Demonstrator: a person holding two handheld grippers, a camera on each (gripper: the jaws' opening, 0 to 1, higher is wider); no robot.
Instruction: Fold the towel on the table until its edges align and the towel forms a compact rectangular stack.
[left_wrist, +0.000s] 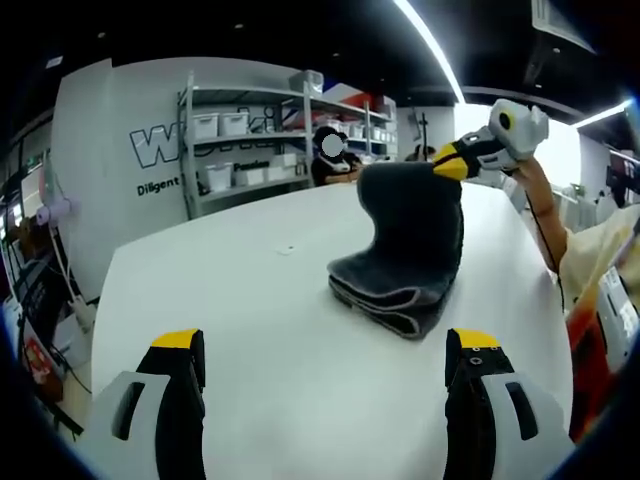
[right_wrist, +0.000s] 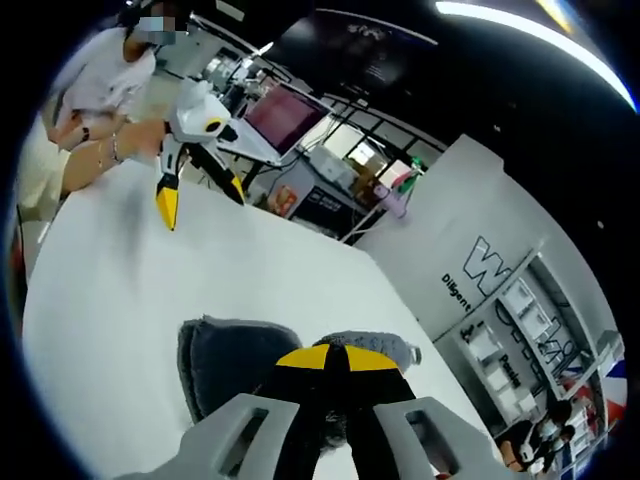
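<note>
Right tongs (right_wrist: 338, 372), pinched shut on the dark towel's (left_wrist: 405, 260) raised flap at mid-counter (left_wrist: 250, 330), should carry it level over the folded layers, matching edges, while the left tongs (left_wrist: 325, 365) wait wide apart nearby.

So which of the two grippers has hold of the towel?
The right gripper, its yellow-tipped fingers pinched on the dark grey towel, lifting one end. The left gripper is open over bare table.

A lab or workshop floor: far behind the big white table (left_wrist: 250, 300) stand metal shelves (left_wrist: 250, 130) of storage bins against a white wall with large lettering (left_wrist: 165, 150), under a dark ceiling with strip lights (left_wrist: 430, 45); a monitor (right_wrist: 285, 115) stands nearby.
</note>
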